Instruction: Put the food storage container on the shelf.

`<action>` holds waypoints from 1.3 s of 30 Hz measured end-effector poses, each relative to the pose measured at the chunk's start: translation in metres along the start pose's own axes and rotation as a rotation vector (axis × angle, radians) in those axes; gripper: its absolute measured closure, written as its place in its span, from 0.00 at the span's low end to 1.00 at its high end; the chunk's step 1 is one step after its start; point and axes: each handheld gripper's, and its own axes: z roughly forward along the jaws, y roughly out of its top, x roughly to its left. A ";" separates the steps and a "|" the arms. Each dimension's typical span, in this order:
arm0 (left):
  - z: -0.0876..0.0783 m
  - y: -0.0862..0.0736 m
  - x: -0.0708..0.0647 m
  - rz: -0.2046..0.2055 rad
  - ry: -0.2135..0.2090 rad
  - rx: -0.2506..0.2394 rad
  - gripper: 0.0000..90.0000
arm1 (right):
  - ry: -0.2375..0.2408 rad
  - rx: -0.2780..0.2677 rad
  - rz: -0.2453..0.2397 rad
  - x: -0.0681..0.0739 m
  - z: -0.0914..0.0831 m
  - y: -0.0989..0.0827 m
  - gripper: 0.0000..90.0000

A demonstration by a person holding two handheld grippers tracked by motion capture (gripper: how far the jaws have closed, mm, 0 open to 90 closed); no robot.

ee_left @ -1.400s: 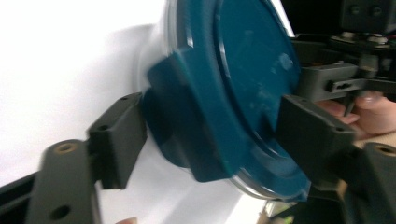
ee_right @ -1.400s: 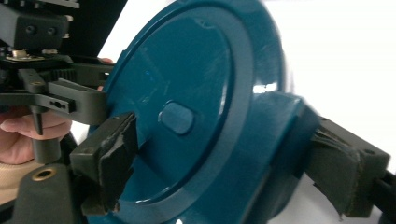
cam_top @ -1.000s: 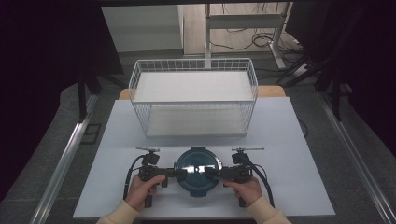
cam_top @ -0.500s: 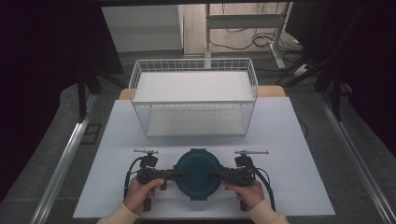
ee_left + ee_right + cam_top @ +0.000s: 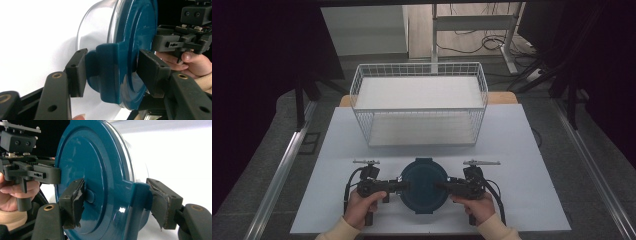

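Observation:
A round clear container with a dark teal lid (image 5: 423, 186) sits near the table's front edge. My left gripper (image 5: 404, 186) comes at it from the left and is shut on the lid's side clip (image 5: 105, 72), one pad under the clip and one on the lid top. My right gripper (image 5: 439, 187) does the same from the right, shut on the opposite clip (image 5: 138, 205). The left gripper view shows the clear bowl (image 5: 97, 27) below the lid (image 5: 135, 32), with the right gripper (image 5: 172, 43) beyond. The right gripper view shows the lid (image 5: 85, 160) and the left gripper (image 5: 42, 173).
A white wire basket (image 5: 419, 65) stands at the back middle of the white table (image 5: 522, 150), well beyond the container. Dark floor and metal rails lie on both sides of the table.
A second ago a bright gleam ran across the lid's middle between the two grippers' tips. It is gone now, and both grippers sit farther apart at the lid's opposite edges.

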 end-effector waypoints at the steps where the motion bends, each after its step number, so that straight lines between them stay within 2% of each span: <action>1: 0.000 0.000 0.000 0.003 0.001 -0.001 0.48 | -0.001 -0.001 -0.007 0.000 0.000 0.000 0.37; 9: -0.005 0.002 -0.005 0.022 0.016 -0.025 0.48 | 0.000 -0.016 -0.043 0.004 0.000 0.002 0.38; 20: -0.012 0.008 -0.017 0.088 0.031 -0.054 0.48 | 0.003 -0.040 -0.107 0.013 -0.008 0.009 0.38; 23: -0.012 0.010 -0.019 0.105 0.036 -0.069 0.48 | -0.004 -0.045 -0.118 0.015 -0.009 0.012 0.38; 32: -0.014 0.015 -0.023 0.121 0.034 -0.076 0.48 | -0.008 -0.053 -0.134 0.018 -0.012 0.018 0.38; 39: -0.018 0.027 -0.028 0.147 0.041 -0.087 0.48 | -0.009 -0.061 -0.157 0.021 -0.016 0.031 0.38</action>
